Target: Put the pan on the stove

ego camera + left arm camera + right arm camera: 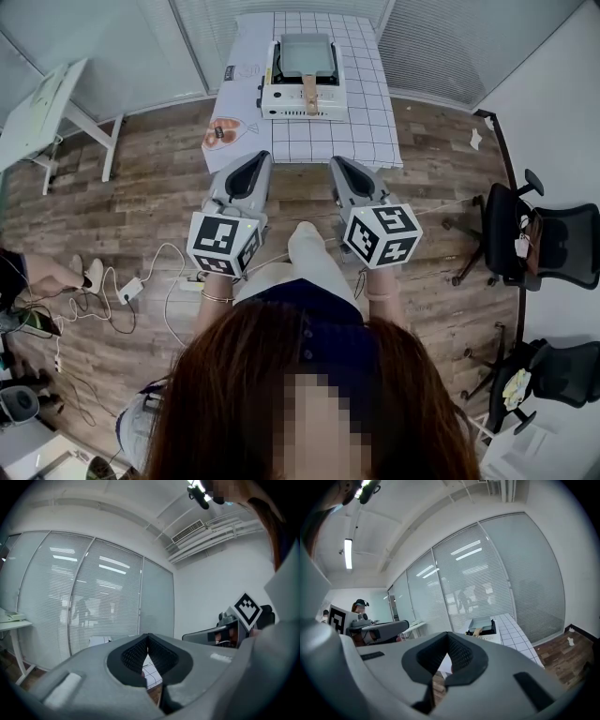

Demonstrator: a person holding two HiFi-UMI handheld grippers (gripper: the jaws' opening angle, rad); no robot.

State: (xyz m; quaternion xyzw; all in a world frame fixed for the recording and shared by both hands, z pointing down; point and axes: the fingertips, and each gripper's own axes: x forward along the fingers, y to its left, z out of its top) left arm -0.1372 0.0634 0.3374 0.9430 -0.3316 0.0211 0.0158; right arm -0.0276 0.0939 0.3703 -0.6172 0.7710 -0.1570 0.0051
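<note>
A square grey pan (305,54) with a wooden handle (309,92) sits on top of the white portable stove (302,101) at the far end of the checked table (370,127). The right gripper view shows the pan (482,622) on the stove (483,632) far ahead. Both grippers hang near the person's body, well short of the table. My left gripper (253,161) (147,638) is shut with nothing in it. My right gripper (339,162) (448,637) is also shut and empty, and the two stand side by side pointing toward the table.
An orange-brown item (221,133) lies on the table's near left corner. Black office chairs (553,246) stand at the right, a white desk (42,103) at the left. Cables and a power strip (131,289) lie on the wooden floor at the left, by another person's hand (52,277).
</note>
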